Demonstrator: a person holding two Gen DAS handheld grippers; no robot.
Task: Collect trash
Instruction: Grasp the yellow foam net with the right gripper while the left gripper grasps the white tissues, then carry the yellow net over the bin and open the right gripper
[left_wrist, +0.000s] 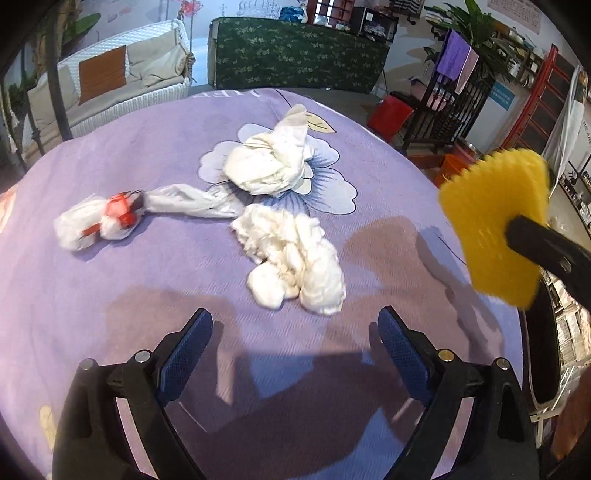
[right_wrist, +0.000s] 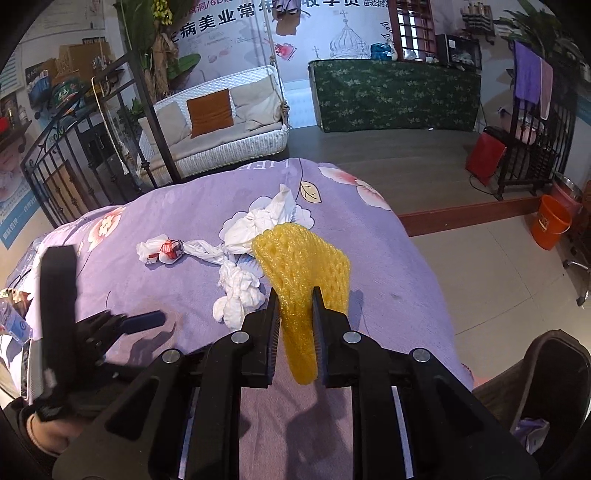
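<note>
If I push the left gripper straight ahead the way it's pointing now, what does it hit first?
Most likely the crumpled white tissue wad: it lies just ahead of the open left gripper, roughly centred between its fingers, on the purple blanket. Since the gripper tilts downward, it might meet the blanket first; depth is unclear.

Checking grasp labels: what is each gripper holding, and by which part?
Right gripper is shut on the yellow foam net, pinched near its lower end. Left gripper is open and holds nothing.

Wall banner (right_wrist: 258, 26) reads "美业常年"
</note>
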